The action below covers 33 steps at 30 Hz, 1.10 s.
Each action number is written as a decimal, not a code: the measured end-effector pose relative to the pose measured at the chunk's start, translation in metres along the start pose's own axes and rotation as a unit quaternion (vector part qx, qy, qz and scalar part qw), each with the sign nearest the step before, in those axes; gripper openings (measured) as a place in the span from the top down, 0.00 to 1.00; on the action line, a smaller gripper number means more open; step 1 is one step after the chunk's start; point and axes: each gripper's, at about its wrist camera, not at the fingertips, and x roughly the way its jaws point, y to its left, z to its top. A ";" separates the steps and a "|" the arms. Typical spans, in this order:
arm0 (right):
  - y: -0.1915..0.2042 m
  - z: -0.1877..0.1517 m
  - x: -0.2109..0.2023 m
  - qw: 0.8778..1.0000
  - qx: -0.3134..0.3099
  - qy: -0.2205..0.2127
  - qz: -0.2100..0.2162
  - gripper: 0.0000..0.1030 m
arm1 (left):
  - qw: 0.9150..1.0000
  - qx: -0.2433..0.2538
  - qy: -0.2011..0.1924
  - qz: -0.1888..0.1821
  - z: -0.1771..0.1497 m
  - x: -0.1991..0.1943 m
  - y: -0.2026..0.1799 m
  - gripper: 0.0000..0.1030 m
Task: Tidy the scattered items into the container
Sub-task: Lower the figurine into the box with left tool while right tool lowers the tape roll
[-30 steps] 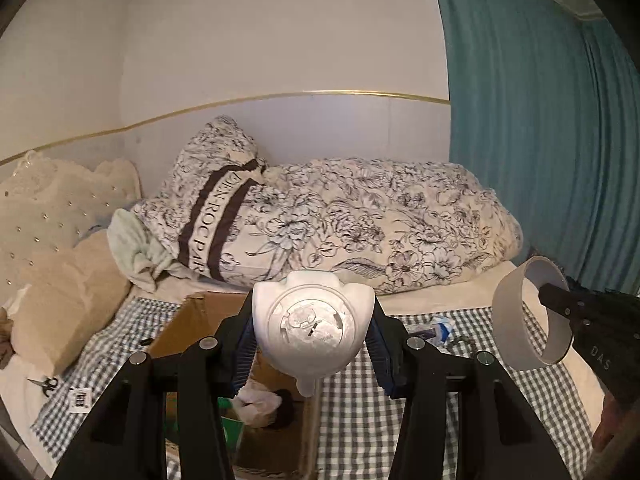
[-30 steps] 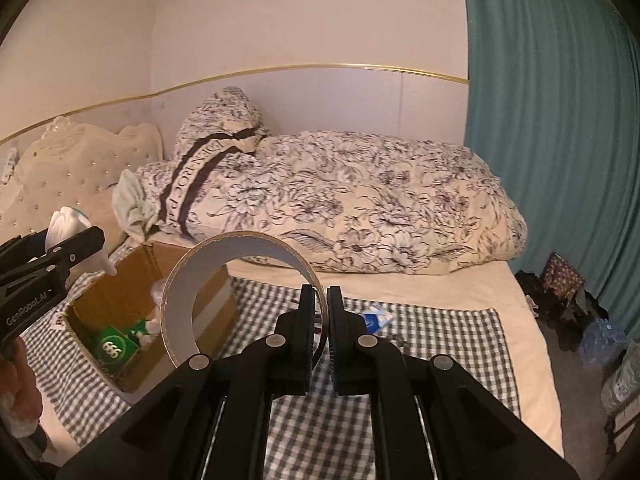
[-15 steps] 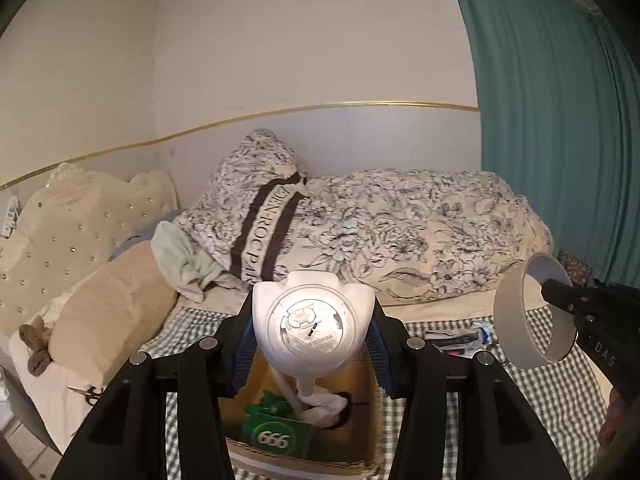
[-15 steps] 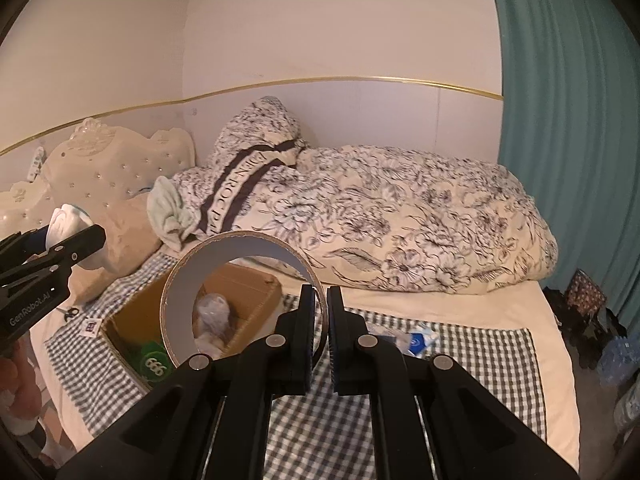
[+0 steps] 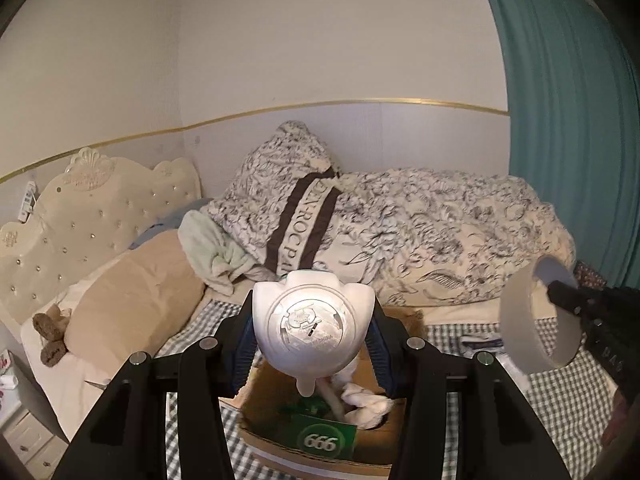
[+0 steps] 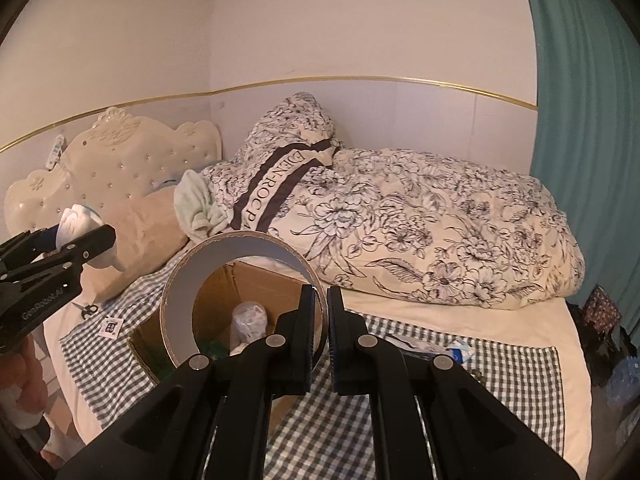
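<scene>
Pale, plain walls (image 6: 360, 20) meet in a corner, with a thin gold trim line (image 6: 400, 80) running along them above a lighter lower panel, and a teal curtain (image 5: 568, 120) hangs down the right side. A bed (image 6: 460, 312) with a cream sheet fills the room, headed by a cream tufted headboard (image 5: 92, 204) studded with small buttons. On it lie a rumpled floral duvet (image 6: 440, 220), a tan pillow (image 5: 132, 292), a pale green cloth (image 5: 208, 248) and a checked blanket (image 6: 500, 364), all in dim, warm light.

box (image 6: 256, 280) on the checked cloth (image 6: 500, 364) — duvet (image 6: 420, 220) behind, headboard (image 6: 120, 152) left.
</scene>
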 end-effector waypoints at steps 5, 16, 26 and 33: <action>0.013 0.004 0.015 1.000 -0.006 0.004 0.007 0.94 | 1.000 -0.020 0.012 0.000 -0.004 0.014 0.025 0.52; 0.039 -0.004 0.068 0.999 -0.015 0.035 0.023 0.94 | 0.998 -0.031 0.049 -0.010 -0.025 0.057 0.036 0.52; 0.049 -0.017 0.113 0.997 -0.018 0.068 0.030 0.94 | 0.995 -0.033 0.090 -0.010 -0.047 0.101 0.040 0.52; 0.052 -0.023 0.146 0.995 -0.023 0.092 0.032 0.94 | 0.992 -0.023 0.126 -0.019 -0.066 0.134 0.037 0.52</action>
